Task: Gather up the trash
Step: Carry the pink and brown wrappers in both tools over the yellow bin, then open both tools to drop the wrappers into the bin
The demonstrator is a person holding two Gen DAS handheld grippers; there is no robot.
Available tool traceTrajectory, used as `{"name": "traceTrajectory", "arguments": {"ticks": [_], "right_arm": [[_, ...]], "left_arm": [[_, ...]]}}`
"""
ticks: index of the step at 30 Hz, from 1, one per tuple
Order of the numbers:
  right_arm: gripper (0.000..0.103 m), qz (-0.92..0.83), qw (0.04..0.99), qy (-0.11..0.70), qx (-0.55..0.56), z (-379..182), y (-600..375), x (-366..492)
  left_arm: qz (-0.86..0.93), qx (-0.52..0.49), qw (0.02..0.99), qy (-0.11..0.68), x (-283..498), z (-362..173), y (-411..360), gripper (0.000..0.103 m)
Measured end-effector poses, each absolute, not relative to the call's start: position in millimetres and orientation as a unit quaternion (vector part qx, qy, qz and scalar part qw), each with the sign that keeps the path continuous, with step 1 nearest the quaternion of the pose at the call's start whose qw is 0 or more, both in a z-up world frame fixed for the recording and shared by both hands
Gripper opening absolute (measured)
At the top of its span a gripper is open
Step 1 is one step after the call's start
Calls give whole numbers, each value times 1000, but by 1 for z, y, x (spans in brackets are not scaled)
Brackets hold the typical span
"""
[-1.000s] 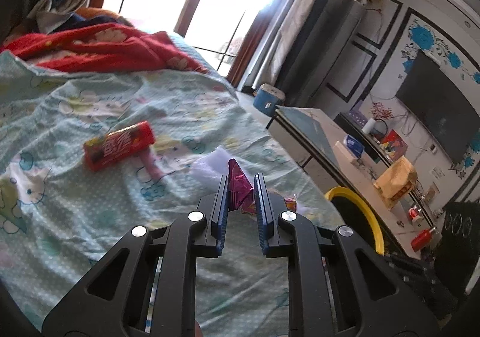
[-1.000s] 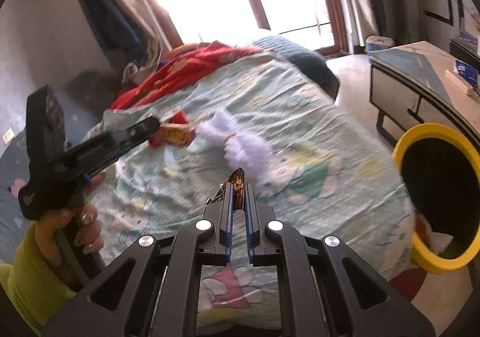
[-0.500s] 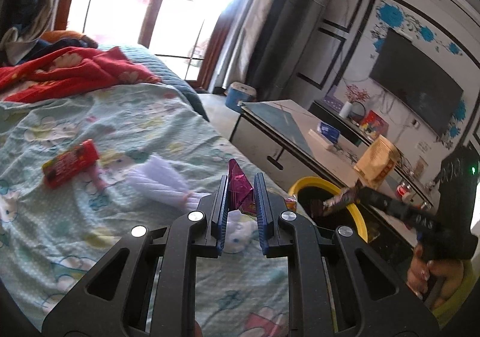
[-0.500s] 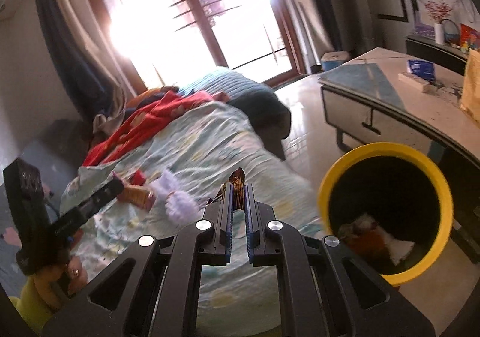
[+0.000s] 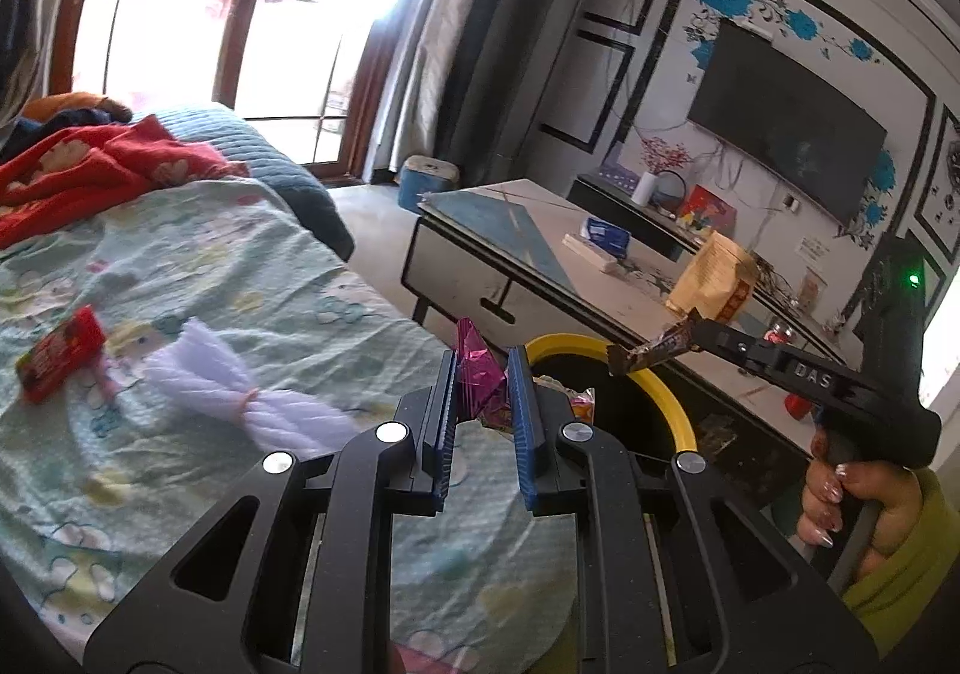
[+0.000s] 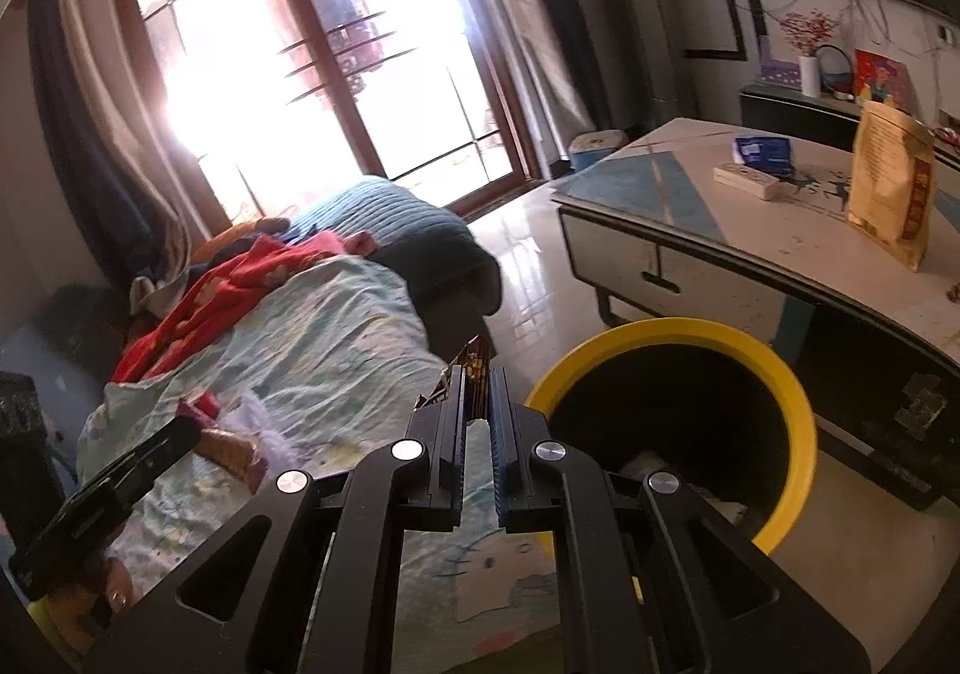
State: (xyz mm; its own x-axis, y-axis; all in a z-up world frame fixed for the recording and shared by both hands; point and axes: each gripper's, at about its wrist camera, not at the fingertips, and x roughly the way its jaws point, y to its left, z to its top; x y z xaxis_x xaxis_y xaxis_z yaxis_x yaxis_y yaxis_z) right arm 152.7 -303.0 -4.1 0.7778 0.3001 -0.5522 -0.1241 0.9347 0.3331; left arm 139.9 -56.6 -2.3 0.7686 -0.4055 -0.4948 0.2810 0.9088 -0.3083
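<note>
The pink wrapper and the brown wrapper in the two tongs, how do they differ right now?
The pink wrapper is shiny magenta foil, crumpled and sticking up in a peak from the left tongs; the brown wrapper is dark, long and flat, poking out sideways from the right tongs. The brown wrapper hangs over the yellow-rimmed bin; the pink wrapper sits nearer the bed edge. Both are clamped and not yet dropped.

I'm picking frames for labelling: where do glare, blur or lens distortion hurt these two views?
Left wrist view: window blown out white, red packet motion-smeared, walls bowed by the fisheye; the wrapper in the left gripper stays sharp. Right wrist view: window glare washes out the centre, bed soft, bin rim clear.
</note>
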Motion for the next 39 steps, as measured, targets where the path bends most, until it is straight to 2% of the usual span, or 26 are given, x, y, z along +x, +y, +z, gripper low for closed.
{"name": "traceTrajectory", "arguments": {"ticks": [20,39], "right_arm": [[7,19,937,314,150,-20,-362,170],[10,-37,919,350,176,-54,-404,190]], "left_arm": [[-246,-48,919,305,157,-18,-143,11],[-287,4,894,344,185,-60,-210,13]]}}
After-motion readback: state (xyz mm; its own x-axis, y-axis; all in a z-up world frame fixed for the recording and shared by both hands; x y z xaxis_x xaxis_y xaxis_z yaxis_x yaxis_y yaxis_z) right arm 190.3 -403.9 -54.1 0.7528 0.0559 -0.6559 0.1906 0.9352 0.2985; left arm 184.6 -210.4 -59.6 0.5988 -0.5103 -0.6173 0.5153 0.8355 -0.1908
